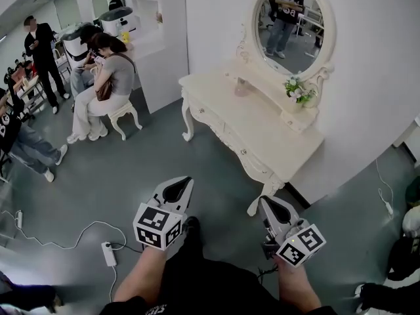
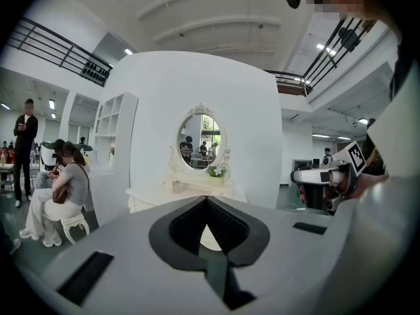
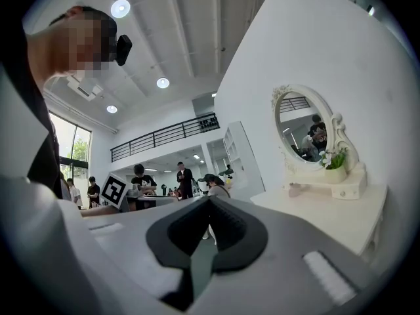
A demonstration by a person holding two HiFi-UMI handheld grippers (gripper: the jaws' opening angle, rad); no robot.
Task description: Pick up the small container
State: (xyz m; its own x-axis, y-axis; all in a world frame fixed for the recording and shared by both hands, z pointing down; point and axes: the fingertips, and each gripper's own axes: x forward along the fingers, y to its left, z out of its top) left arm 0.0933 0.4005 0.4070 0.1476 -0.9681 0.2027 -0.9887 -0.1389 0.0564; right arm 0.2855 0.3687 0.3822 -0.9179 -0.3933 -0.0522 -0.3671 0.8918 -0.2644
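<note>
Left tool [image 1: 176,190] and right tool [image 1: 270,209] are clenched and empty, well apart from the bench [image 1: 262,143]. Small container [image 1: 243,87] stands untouched at its far left end. Approach and grasp are not yet done.

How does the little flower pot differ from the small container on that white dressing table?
The flower pot holds green leaves and pale blossoms; the small container shows nothing sticking out. The flower pot sits on the raised shelf under the mirror; the small container stands lower, on the dressing table itself. In the head view, the flower pot is by the mirror's right foot, the small container by its left. Both are small and untouched.
</note>
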